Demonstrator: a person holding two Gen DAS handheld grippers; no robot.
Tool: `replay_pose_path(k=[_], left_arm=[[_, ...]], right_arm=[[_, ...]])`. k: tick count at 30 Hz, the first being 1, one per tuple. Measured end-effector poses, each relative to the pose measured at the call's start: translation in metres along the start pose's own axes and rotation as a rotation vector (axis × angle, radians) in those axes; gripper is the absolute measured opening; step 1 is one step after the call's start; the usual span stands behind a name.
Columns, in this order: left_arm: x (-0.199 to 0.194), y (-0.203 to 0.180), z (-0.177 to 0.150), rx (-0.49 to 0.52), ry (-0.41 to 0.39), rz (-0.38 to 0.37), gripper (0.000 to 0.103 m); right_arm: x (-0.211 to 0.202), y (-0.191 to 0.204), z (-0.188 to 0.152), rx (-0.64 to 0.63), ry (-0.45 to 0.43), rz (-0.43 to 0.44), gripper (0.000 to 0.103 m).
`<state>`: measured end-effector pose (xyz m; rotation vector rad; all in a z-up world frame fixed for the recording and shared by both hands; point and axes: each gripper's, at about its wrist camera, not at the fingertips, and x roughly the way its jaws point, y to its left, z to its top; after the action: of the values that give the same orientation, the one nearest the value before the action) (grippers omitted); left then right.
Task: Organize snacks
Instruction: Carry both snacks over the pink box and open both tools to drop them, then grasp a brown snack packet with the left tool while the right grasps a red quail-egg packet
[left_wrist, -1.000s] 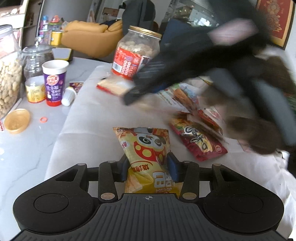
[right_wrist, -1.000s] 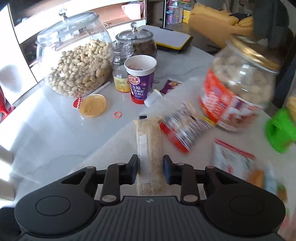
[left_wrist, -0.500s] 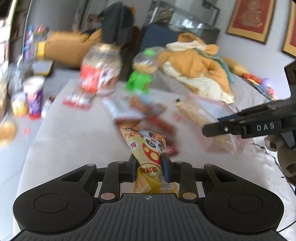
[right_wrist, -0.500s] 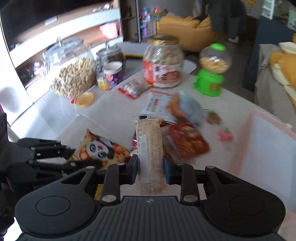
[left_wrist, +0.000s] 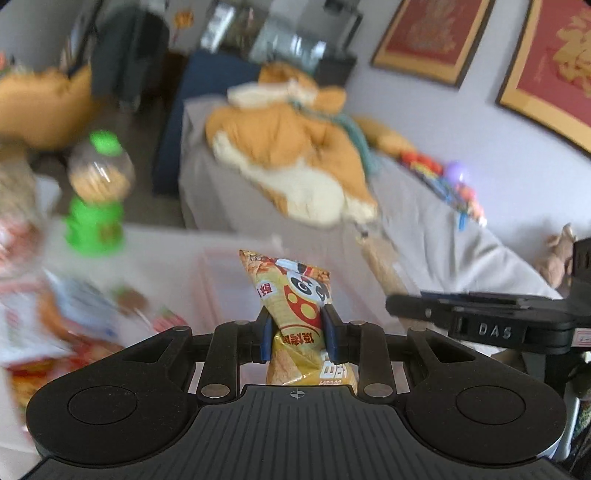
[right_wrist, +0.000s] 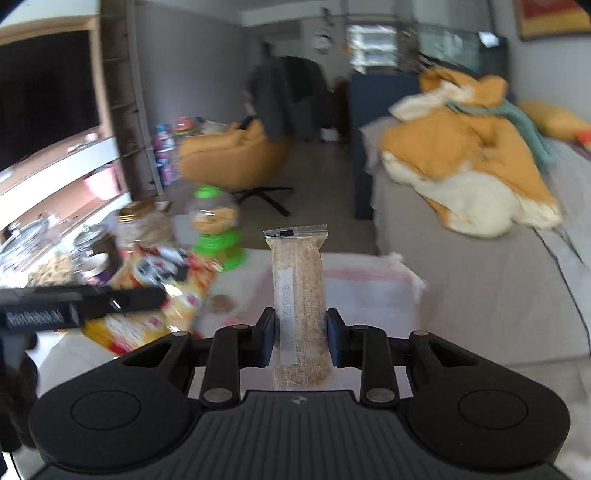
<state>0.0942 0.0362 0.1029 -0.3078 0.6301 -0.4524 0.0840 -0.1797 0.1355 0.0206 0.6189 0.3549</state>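
Note:
My left gripper (left_wrist: 297, 325) is shut on a yellow panda snack bag (left_wrist: 295, 295) and holds it up above a pale pink bin (left_wrist: 221, 280). My right gripper (right_wrist: 300, 334) is shut on a clear grain bar packet (right_wrist: 299, 291) and holds it upright over the same pink bin (right_wrist: 369, 295). The right gripper also shows at the right of the left wrist view (left_wrist: 480, 325), with the grain bar (left_wrist: 384, 269) sticking out. The left gripper shows at the left of the right wrist view (right_wrist: 140, 295), with the panda bag (right_wrist: 177, 306).
A green candy dispenser (left_wrist: 96, 199) stands on the white cloth, also in the right wrist view (right_wrist: 216, 229). Loose snack packets (left_wrist: 55, 325) lie at the left. Glass jars (right_wrist: 88, 243) stand at the far left. A sofa with an orange blanket (right_wrist: 461, 166) lies beyond the table.
Both grippers have swung right with their snacks, from over the snack pile to over the pink bin. The jars and packets have slid to the left of both views.

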Motion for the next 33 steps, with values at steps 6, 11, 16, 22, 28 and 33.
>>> replay_pose_path(k=[6,11,16,22,28,33], left_arm=[[0.039,0.022,-0.007,-0.058,0.02,0.056,0.035],[-0.002,0.045,-0.008,-0.041,-0.042,0.102,0.035],[-0.044,0.075,-0.021,-0.071,-0.093,0.179,0.035],[-0.071,0.108,-0.049,-0.096,-0.089,0.319,0.035],[-0.079,0.125,-0.071,-0.088,-0.061,0.368,0.035],[-0.065,0.126,-0.072,-0.053,-0.019,0.315,0.035]], right_arm=[[0.057,-0.036,-0.009,0.097,0.105,-0.004,0.03],[0.07,-0.023,-0.026,0.041,0.108,-0.007,0.038],[0.04,0.014,-0.044,-0.056,0.091,0.104,0.038],[0.036,0.034,-0.074,-0.096,0.158,0.215,0.048],[0.082,0.025,-0.078,-0.019,0.24,0.142,0.049],[0.11,0.03,-0.078,0.026,0.263,0.141,0.049]])
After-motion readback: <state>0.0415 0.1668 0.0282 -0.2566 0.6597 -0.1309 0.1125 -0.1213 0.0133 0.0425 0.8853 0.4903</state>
